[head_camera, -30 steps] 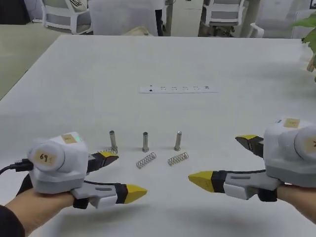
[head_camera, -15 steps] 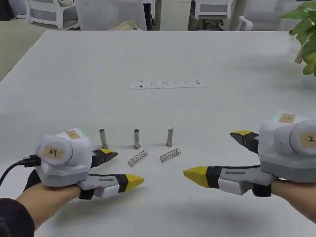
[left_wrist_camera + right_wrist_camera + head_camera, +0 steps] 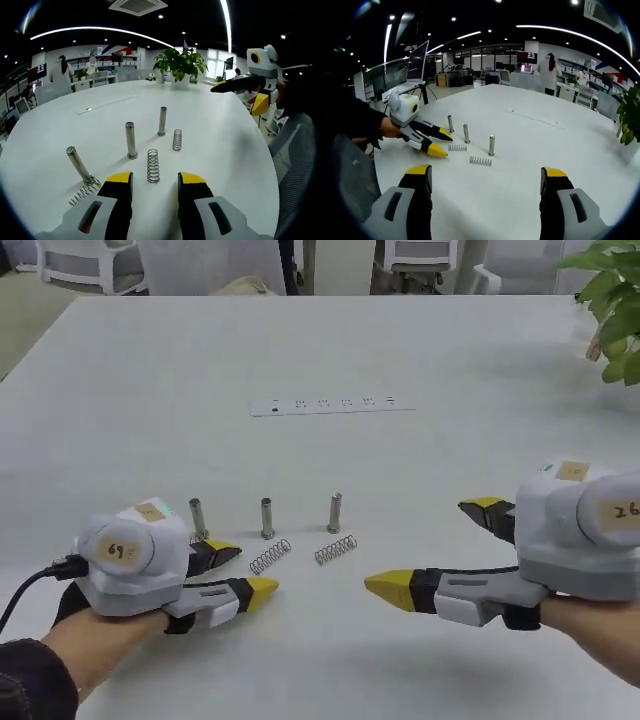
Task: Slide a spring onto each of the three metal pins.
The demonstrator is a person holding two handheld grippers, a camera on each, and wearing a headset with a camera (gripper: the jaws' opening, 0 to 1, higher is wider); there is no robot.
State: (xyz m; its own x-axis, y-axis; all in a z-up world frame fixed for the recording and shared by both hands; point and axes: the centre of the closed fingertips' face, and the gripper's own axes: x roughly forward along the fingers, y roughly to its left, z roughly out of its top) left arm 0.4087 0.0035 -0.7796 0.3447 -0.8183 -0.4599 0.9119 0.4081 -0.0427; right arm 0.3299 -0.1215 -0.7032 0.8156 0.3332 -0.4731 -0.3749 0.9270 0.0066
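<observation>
- White table (image 3: 120, 390) in an open-plan office. Chairs (image 3: 85, 260) at the far edge, power strip (image 3: 330, 403) mid-table, plant (image 3: 612, 300) at the far R corner.
- L gripper (image 3: 248, 568): held low over the table at the L end of the pin row. Its yellow-tipped fingers sit a narrow gap apart w/ nothing btwn them.
- L pin (image 3: 196, 518): short steel cylinder, standing on the table, bare. L spring (image 3: 84, 191) lies flat w/ one end at the pin's foot; can't tell if it touches. It's just ahead of the L gripper's finger.
- Mid pin (image 3: 267, 518): upright, bare. Mid spring (image 3: 268, 557), a small wire coil, lies slanted on the table just in front, apart from the pin.
- R pin (image 3: 335, 512): upright, bare. R spring (image 3: 335, 549) lies flat just in front, not on the pin.
- R gripper (image 3: 432, 545): well R of the row, above the table. Fingers spread wide, empty, touching nothing.
</observation>
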